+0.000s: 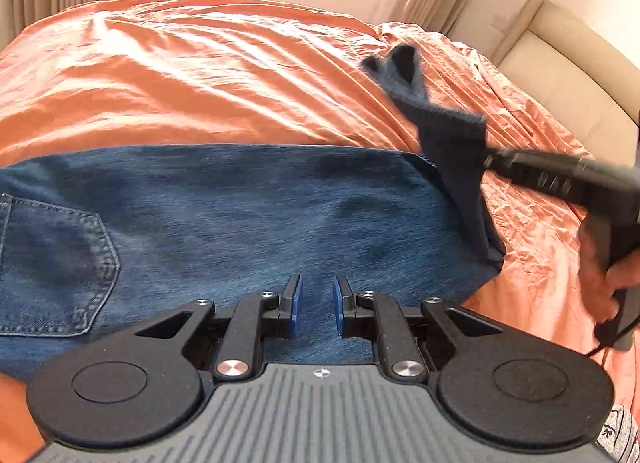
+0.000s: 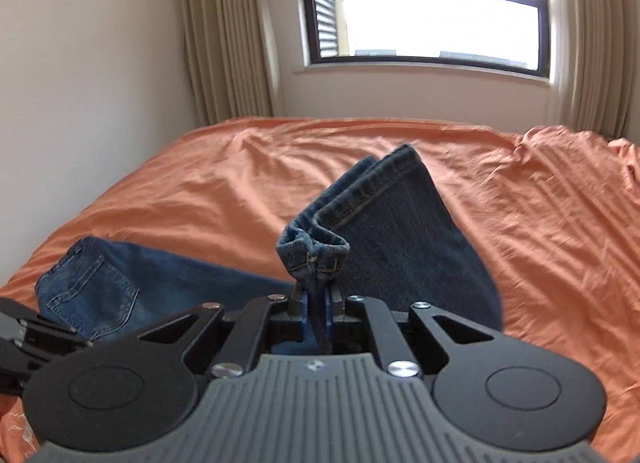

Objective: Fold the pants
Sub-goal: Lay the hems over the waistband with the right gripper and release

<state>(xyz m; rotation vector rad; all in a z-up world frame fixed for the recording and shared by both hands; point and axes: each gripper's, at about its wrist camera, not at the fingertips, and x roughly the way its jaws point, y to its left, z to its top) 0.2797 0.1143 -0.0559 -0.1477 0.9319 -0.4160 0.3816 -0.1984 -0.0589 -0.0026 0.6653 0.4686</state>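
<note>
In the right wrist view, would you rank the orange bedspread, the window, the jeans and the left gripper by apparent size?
1. orange bedspread
2. window
3. jeans, near the camera, so close to the window
4. left gripper, mostly cut off by the frame edge

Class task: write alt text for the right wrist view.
The right gripper is shut on the hem end of blue jeans, lifting it above an orange bedsheet. Behind are a window and beige curtains.
</note>
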